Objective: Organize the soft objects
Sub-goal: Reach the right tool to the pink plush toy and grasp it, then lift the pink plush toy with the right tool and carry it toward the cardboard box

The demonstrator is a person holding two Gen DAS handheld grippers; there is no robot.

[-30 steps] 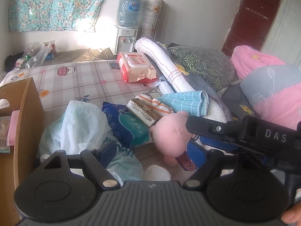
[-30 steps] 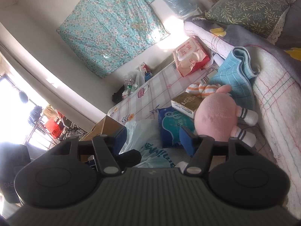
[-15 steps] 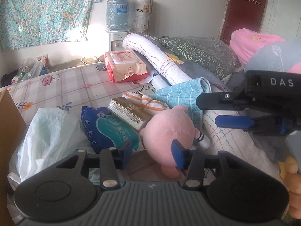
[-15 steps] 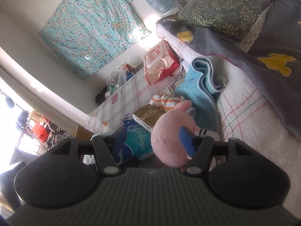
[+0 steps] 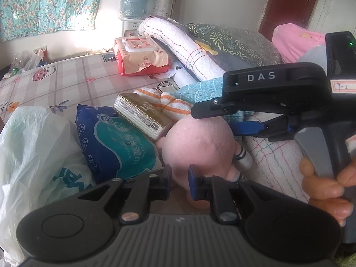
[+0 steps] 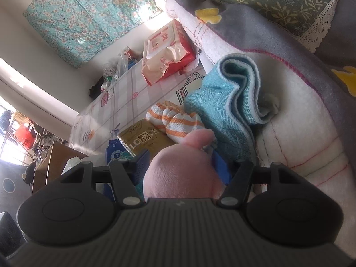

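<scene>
Both tools dropped: left [image 5: 179, 178] pressed together, right [image 6: 182, 166] straddling half-hidden pink plush [image 6: 184, 171].

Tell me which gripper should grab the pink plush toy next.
Right. The right gripper is open, with the pink plush toy already between its fingers, so it only needs to close. The left gripper is shut at the toy's lower edge.

A home bedroom: pillow [image 5: 231, 42], blanket [image 6: 289, 115], floral curtain [image 5: 49, 4].

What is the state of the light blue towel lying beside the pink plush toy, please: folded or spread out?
Folded. The light blue towel shows several stacked layers with curled edges, bunched against the white blanket rather than laid flat.
</scene>
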